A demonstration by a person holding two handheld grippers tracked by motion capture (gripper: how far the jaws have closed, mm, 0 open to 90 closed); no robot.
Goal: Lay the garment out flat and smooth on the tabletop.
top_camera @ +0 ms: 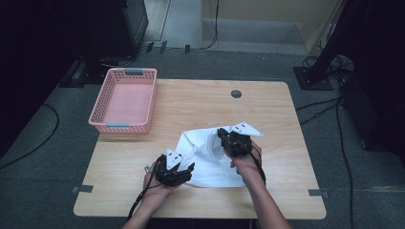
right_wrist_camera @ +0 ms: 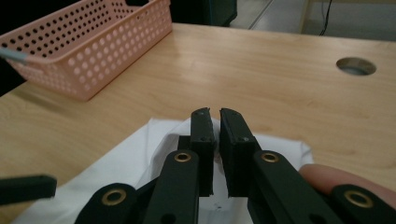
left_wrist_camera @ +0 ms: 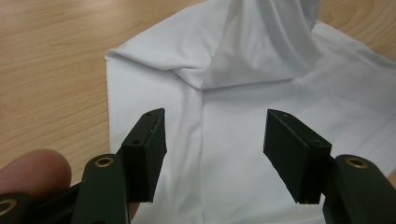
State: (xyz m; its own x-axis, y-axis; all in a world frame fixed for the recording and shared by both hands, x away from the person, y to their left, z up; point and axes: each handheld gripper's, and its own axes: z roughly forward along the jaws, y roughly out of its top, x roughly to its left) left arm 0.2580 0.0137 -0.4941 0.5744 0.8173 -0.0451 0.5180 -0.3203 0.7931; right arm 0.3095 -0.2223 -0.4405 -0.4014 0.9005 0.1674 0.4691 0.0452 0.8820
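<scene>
We hold the right gripper with jaws pressed together on a pinch of white cloth, lifting it into a soft peak; the left gripper hovers spread over the cloth's near-left part, holding nothing. The cloth, smooth, thin and partly folded, lies near the tabletop's front edge, right of centre. Folding seems midway, we judge. A pink perforated plastic basket stands at the far-left corner.
</scene>
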